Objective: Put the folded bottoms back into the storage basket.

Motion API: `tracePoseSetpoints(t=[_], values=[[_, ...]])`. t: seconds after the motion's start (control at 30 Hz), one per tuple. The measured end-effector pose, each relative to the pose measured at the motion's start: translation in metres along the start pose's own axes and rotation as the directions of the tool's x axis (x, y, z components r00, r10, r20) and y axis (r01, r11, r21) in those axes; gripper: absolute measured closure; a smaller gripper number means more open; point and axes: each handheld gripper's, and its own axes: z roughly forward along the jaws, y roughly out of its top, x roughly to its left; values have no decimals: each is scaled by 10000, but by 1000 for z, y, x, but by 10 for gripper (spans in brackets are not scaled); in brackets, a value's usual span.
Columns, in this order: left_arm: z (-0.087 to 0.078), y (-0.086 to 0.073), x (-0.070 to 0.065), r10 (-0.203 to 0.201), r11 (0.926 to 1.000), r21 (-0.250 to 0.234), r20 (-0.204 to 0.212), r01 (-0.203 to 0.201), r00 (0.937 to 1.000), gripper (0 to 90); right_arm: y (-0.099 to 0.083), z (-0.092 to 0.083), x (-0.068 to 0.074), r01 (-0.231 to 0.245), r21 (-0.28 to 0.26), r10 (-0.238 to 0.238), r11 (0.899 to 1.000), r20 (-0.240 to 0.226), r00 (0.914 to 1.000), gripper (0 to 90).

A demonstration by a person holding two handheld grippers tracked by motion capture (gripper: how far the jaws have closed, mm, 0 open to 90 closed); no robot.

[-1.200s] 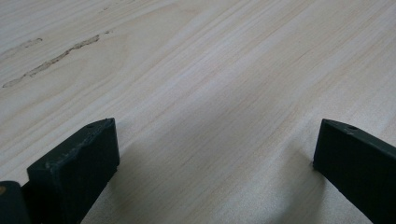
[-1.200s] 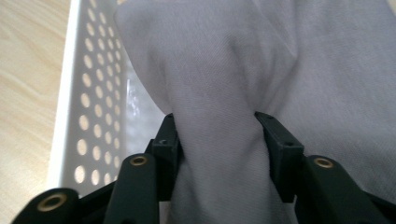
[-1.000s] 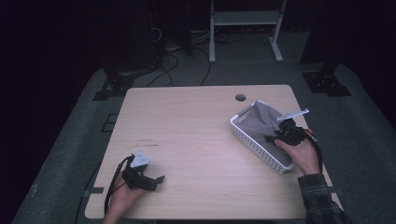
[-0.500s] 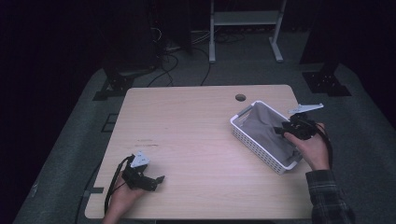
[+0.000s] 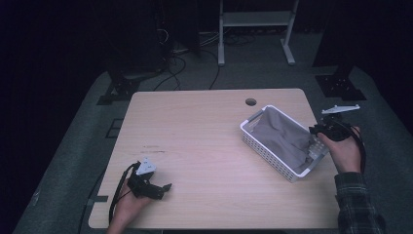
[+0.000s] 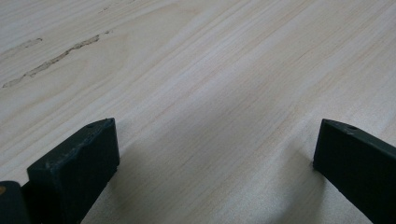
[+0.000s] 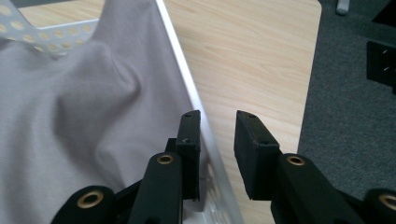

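Cloth: a grey, soft, creased fabric cloth [image 5: 281,135] lies inside the basket and covers most of its floor; in the right gripper view the grey cloth [image 7: 79,116] bunches into folds and rises against the basket wall.
Basket: a white rectangular perforated plastic basket [image 5: 265,152] sits on the right half of the table, turned at an angle to the table edges; its white rim [image 7: 187,88] runs diagonally through the right gripper view, and a perforated wall shows at the top left of that view.
Right gripper: the black 2-jaw right gripper [image 5: 319,130], held in the person's right hand [image 5: 345,151], sits at the basket's far right side, by the table's right edge. In its own view the right gripper [image 7: 217,140] has its 2 jaws parted by a narrow gap with nothing between them; 1 jaw lies over the basket rim, the other over bare table outside it.
Left gripper: the black 2-jaw left gripper [image 5: 165,189] rests low on the table near the front left corner, held by the left hand [image 5: 127,204]. In its own view the jaws stand wide apart, only wood grain between them.
Table: a light wooden rectangular table [image 5: 195,136] with a round hole [image 5: 251,102] near its far edge and a faint scuff mark [image 6: 56,58] on the wood.
Surroundings: dark grey floor [image 5: 73,146]; a white metal stand [image 5: 253,29] behind the table.
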Motion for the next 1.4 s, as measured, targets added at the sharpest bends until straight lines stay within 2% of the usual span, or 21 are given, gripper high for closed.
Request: tracePoseSetpoints(t=[0.2, 0.37, 0.6, 1.0, 1.4], values=[[0, 0, 0, -2, 10000, -3, -3, 2, 10000, 0, -5, 5, -7, -130, 218, 137, 9997, -318, 9994, 759], [0, 0, 0, 1, 10000, -3, -3, -1, 10000, 0, -8, 8, -7, -164, 394, 187, 9991, -564, 9982, 795], [0, 0, 0, 0, 10000, -5, -4, 0, 10000, 0, -7, 8, -3, -169, 451, 197, 9988, -633, 9978, 806], [0, 0, 0, 2, 10000, -1, -4, -2, 10000, 0, -5, 8, 30, 224, 519, -152, 9984, -1341, 9909, 835], [0, 0, 0, -7, 10000, -27, -4, 7, 10000, 0, 0, 9, 73, 842, 661, -715, 9943, -1750, 9820, 816]])
